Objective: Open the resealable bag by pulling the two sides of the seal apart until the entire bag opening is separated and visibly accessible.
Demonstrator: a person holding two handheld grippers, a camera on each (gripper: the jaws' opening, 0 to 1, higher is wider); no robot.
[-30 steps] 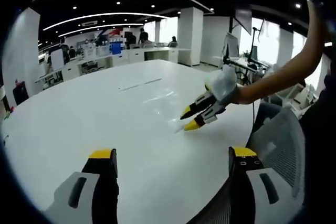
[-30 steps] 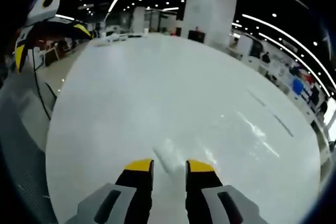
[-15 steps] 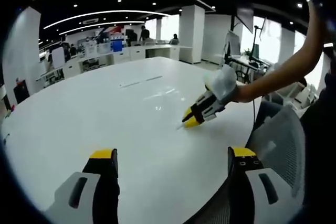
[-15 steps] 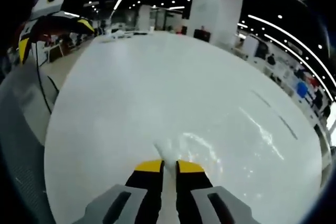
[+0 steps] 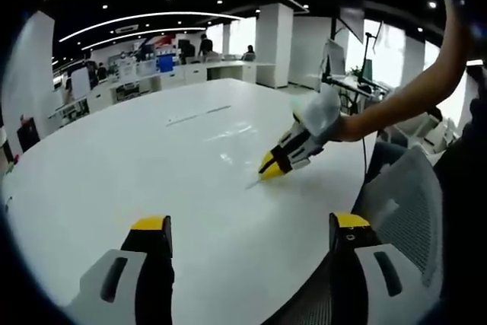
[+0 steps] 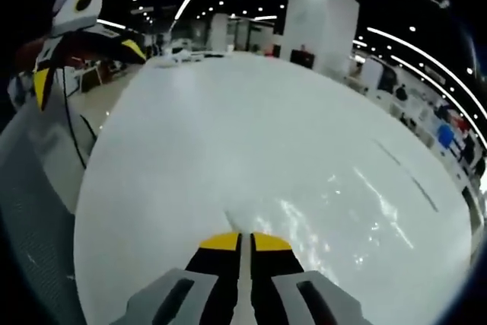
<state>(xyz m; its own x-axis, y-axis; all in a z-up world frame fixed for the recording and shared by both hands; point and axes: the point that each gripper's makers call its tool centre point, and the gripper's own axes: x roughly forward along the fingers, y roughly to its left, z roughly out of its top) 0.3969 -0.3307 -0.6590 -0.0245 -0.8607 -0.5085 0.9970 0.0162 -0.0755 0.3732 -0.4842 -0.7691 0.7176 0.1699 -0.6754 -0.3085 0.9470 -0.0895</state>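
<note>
A clear resealable bag (image 5: 232, 133) lies flat on the white table (image 5: 114, 165), showing mostly as glints. My right gripper (image 5: 270, 170) comes in from the right of the left gripper view, and its yellow tips are pinched on the bag's near edge. In the right gripper view the right gripper (image 6: 245, 242) has its jaws together, with the thin edge of the bag (image 6: 327, 207) between them. My left gripper (image 5: 251, 223) stands open over the table's near edge, apart from the bag and holding nothing. The left gripper (image 6: 84, 62) also hangs at the upper left of the right gripper view.
A grey mesh chair (image 5: 403, 195) stands at the table's near right edge. A person's arm (image 5: 411, 100) reaches in from the right. Desks, pillars and people are far behind the table. A dark line (image 5: 194, 116) marks the far tabletop.
The right gripper's jaws, open around the bag's edge a second ago, have shut on it. The right gripper has then shifted slightly up and left in the left gripper view.
</note>
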